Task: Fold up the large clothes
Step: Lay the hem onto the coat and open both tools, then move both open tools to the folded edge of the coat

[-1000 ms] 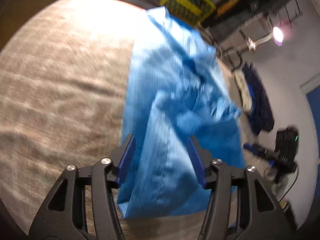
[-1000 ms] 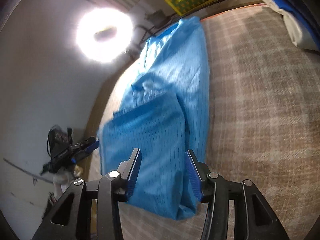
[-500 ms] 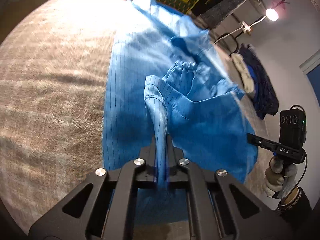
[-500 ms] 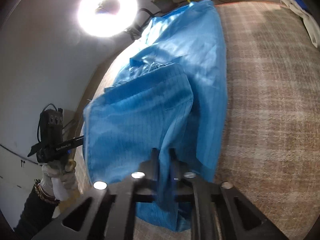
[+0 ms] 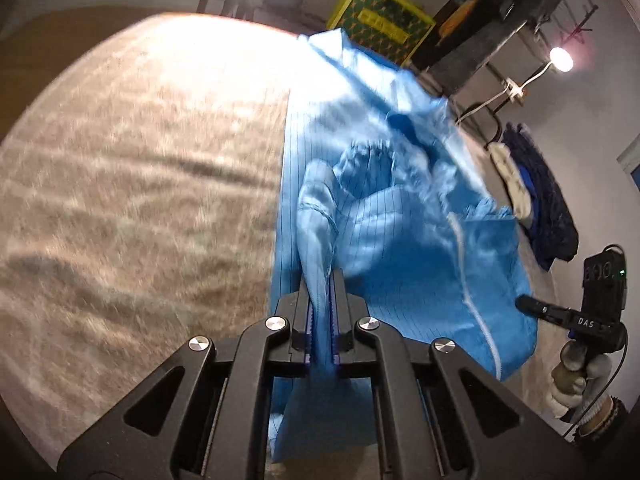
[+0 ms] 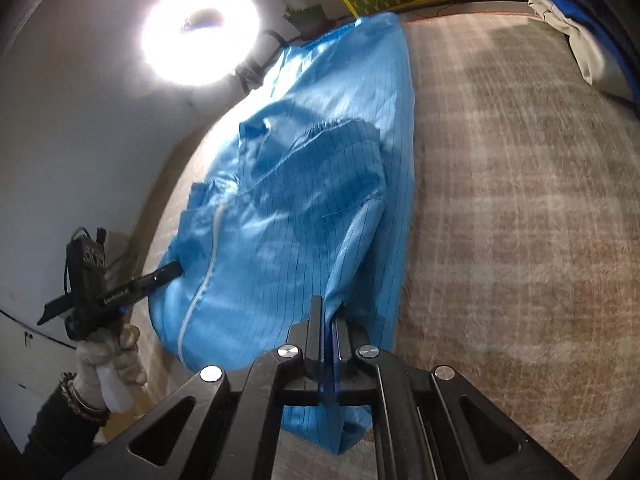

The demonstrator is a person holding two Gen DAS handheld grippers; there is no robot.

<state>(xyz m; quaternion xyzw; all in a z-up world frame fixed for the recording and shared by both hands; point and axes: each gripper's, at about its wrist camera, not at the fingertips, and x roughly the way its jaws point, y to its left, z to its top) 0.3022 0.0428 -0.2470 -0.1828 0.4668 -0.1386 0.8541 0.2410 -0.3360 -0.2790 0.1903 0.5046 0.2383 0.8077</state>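
Observation:
A large blue pinstriped garment [image 5: 400, 240] with a white zipper lies stretched along a beige carpet, its near end lifted and bunched. My left gripper [image 5: 320, 304] is shut on a pinched ridge of its near edge. In the right wrist view the same blue garment [image 6: 304, 208] runs away toward the far wall, and my right gripper [image 6: 329, 320] is shut on another fold of its near edge. Each gripper shows in the other's view: the right gripper [image 5: 536, 308] held in a gloved hand at the garment's right side, the left gripper [image 6: 160, 274] at its left side.
The carpet [image 5: 140, 200] spreads wide on the left, and the carpet [image 6: 520, 220] on the right. A yellow-green crate [image 5: 380, 20] stands at the far end. Dark blue and white clothes [image 5: 536, 208] lie piled by the wall. A bright ring light [image 6: 200, 32] glares.
Both grippers went from open around the garment's near edge to shut on it. The cloth now rises in pinched ridges between the jaws, and the left view has shifted a little.

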